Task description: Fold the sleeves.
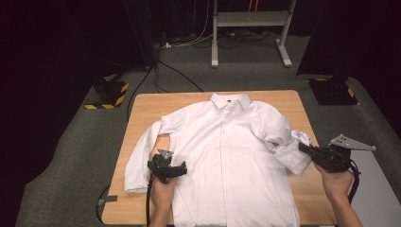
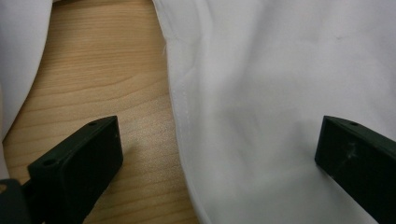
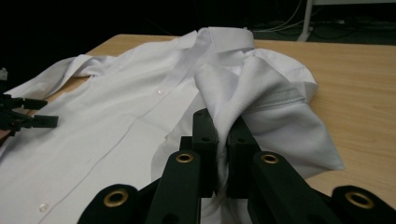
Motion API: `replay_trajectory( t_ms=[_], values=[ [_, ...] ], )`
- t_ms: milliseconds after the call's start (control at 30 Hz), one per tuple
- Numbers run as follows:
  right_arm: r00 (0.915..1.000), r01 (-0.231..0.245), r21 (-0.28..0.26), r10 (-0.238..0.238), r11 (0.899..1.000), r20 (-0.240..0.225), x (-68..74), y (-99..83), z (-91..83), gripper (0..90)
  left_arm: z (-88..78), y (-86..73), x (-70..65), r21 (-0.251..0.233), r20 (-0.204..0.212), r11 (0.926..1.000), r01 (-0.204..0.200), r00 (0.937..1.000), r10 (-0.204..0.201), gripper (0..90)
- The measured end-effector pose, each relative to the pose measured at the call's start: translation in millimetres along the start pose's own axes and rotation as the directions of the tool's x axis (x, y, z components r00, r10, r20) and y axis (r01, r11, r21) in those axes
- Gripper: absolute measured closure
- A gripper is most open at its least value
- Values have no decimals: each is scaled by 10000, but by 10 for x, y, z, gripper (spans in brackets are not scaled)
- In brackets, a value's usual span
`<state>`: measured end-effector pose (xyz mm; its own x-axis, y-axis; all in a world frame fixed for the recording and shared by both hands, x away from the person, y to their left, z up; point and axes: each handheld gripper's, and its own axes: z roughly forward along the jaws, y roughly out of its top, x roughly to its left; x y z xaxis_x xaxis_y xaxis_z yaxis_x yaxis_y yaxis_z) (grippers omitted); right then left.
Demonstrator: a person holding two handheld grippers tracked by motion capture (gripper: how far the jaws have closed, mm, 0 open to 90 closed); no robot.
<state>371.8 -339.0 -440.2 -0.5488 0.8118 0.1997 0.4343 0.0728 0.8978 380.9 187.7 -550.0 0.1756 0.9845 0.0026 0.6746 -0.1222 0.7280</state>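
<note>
White shirt [image 1: 227, 156] flat on table [image 1: 142, 101], right tool [image 3: 222, 140] pinching its sleeve [image 3: 271, 98], left tool [image 2: 219, 154] wide.

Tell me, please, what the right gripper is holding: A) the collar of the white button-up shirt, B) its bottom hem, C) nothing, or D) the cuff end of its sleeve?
D: the right gripper is shut on the bunched sleeve of the white button-up shirt, lifted off the wooden table; the collar lies flat at the far edge.
</note>
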Motion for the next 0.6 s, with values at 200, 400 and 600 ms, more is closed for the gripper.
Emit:
replay_trajectory(
  t_ms=[200, 400, 600],
  values=[
    [9994, 120, -184, -125, 9998, -309, 82, 196, 102, 852, 0, 0, -1, -6, 2, 10000, -5, 10000, 5, 10],
    [9983, 330, -351, -346, 9988, -469, 145, 386, 218, 852, -1, -1, -4, -22, -18, 10000, -18, 10000, 18, 13],
    [9967, 468, -473, -498, 9978, -647, 198, 550, 337, 852, -1, -1, -5, -30, -17, 10000, -21, 10000, 21, 15]
  ],
)
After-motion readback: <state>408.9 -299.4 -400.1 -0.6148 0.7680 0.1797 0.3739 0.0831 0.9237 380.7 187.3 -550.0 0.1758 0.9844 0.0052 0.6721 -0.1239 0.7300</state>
